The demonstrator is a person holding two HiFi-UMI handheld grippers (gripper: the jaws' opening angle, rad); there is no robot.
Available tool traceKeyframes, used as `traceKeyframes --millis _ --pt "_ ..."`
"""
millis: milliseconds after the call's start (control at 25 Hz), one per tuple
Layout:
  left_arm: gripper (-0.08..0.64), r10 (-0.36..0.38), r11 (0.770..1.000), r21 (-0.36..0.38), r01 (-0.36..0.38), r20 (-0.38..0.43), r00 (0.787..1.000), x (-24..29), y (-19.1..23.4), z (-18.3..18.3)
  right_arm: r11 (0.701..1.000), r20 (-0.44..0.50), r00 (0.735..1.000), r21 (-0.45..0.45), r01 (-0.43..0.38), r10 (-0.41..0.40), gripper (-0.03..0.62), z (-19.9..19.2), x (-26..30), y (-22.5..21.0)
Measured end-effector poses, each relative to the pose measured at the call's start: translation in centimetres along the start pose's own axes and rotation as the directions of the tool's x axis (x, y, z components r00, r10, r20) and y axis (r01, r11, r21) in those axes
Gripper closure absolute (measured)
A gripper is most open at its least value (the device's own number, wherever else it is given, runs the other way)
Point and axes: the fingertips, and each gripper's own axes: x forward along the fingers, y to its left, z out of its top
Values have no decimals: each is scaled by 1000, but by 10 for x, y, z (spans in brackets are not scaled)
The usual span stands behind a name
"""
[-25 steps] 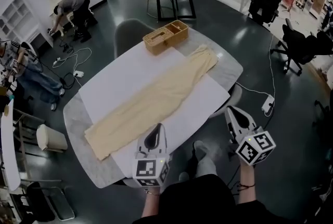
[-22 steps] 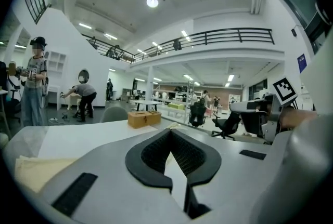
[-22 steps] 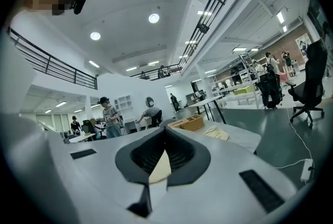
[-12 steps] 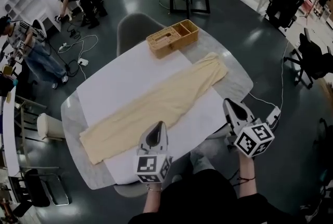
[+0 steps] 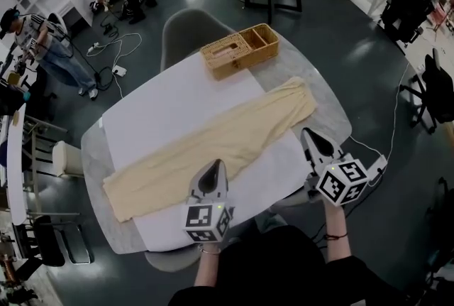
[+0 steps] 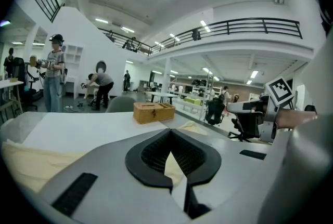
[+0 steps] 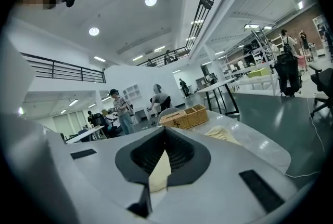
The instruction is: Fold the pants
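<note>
1. The pants are pale yellow and laid out flat in one long strip. They run diagonally across the surface from the lower left of the head view up to the upper right.
2. Most of the strip sits on the white cover. The upper-right end spills onto the bare grey part near the rim.
3. The left hand-held gripper is at bottom centre of the head view, over the near edge of the surface. Its tip is right by the pants' near edge, about mid-length. Its own view shows the jaws closed tip to tip with nothing between them, just cloth lying beyond.
4. The right hand-held gripper is at the lower right, just off the rim of the surface. It's near the upper-right end of the pants but not touching. Its jaws are closed too, and empty.
5. A wicker basket with two compartments sits at the far edge, well apart from the pants.
6. A grey chair is tucked in behind the surface, and two people are off in the upper left.
</note>
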Motion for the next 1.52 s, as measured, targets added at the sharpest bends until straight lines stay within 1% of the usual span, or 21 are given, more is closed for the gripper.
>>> traceKeyframes --millis 120,320,440,560,640,720,880,1040,1120,1160,1240,1360,1400,1520 --pt "546 4 1000 -7 -4 -3 1000 18 -5 2 1000 -27 1000 -19 -6 5 578 -1 13 -17" --pt "546 -18 1000 -16 17 -32 999 44 -16 -6 998 -70 998 -64 -8 4 578 -1 38 -49" --pt "546 -31 999 -15 30 -65 997 58 -15 -13 997 -107 994 -77 -11 3 578 -5 58 -71" --pt "546 -54 999 -1 55 -112 992 73 -12 -22 998 -152 988 -69 -15 5 578 -11 79 -91" --pt "546 -62 998 -7 62 -131 989 83 -9 -29 997 -180 984 -72 -8 -5 578 -16 90 -103" --pt "546 -62 998 -18 60 -144 988 92 -5 -34 997 -202 979 -78 7 -23 578 -20 98 -115" --pt "546 -76 997 -25 73 -172 982 109 -1 -39 995 -238 968 -68 68 -83 578 -25 115 -142" --pt "546 -88 996 -38 82 -196 977 122 -2 -48 990 -287 949 -77 115 -132 577 -36 130 -172" --pt "546 -93 995 -44 85 -204 975 126 -2 -52 986 -316 936 -98 131 -156 577 -42 135 -186" --pt "546 -94 995 -44 87 -207 974 127 -2 -53 987 -332 931 -102 127 -154 560 -45 139 -191" --pt "546 -94 995 -47 86 -211 973 130 0 -53 991 -365 922 -83 107 -130 482 -52 147 -199" --pt "546 -88 996 -50 79 -215 973 132 3 -53 995 -417 904 -64 79 -98 412 -64 156 -210" --pt "546 -86 996 -51 76 -218 972 132 3 -54 995 -436 896 -70 67 -91 394 -68 160 -212" --pt "546 -69 997 -57 58 -228 971 135 3 -57 995 -483 872 -93 46 -86 379 -78 168 -220"
